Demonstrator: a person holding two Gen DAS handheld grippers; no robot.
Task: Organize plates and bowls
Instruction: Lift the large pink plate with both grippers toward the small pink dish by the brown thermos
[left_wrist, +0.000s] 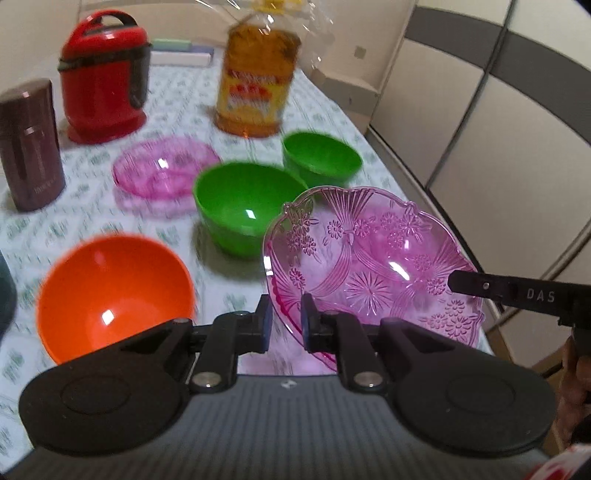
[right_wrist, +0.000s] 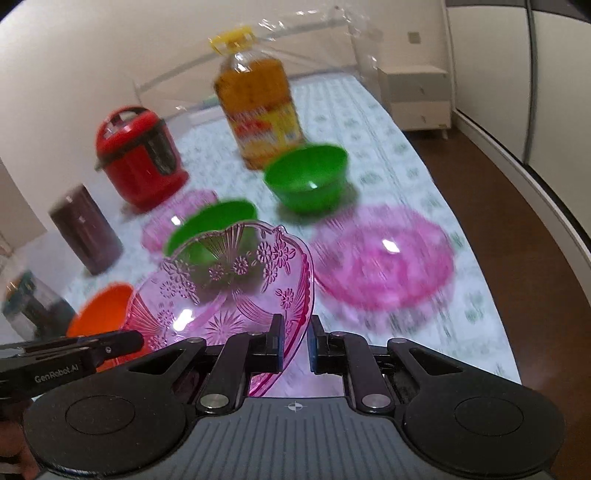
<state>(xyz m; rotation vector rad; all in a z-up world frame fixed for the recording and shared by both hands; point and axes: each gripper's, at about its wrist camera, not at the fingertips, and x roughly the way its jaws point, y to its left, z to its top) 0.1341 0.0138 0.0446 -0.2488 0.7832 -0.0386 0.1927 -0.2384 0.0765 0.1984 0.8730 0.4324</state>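
Observation:
Both grippers hold one clear pink patterned plate (left_wrist: 373, 258) above the table; it also shows in the right wrist view (right_wrist: 229, 284). My left gripper (left_wrist: 286, 321) is shut on its near left rim. My right gripper (right_wrist: 295, 341) is shut on its right rim, and its finger (left_wrist: 517, 293) shows at the right of the left wrist view. Two green bowls (left_wrist: 240, 206) (left_wrist: 321, 157), an orange bowl (left_wrist: 110, 291) and another pink plate (left_wrist: 162, 168) sit on the table. A further pink plate (right_wrist: 384, 258) lies at the right.
A red cooker (left_wrist: 103, 74), a yellow oil bottle (left_wrist: 258, 77) and a brown canister (left_wrist: 29, 144) stand at the back of the patterned tablecloth (left_wrist: 33, 236). The table's right edge (right_wrist: 476, 236) drops to a brown floor. A glass jar (right_wrist: 33, 306) stands at the left.

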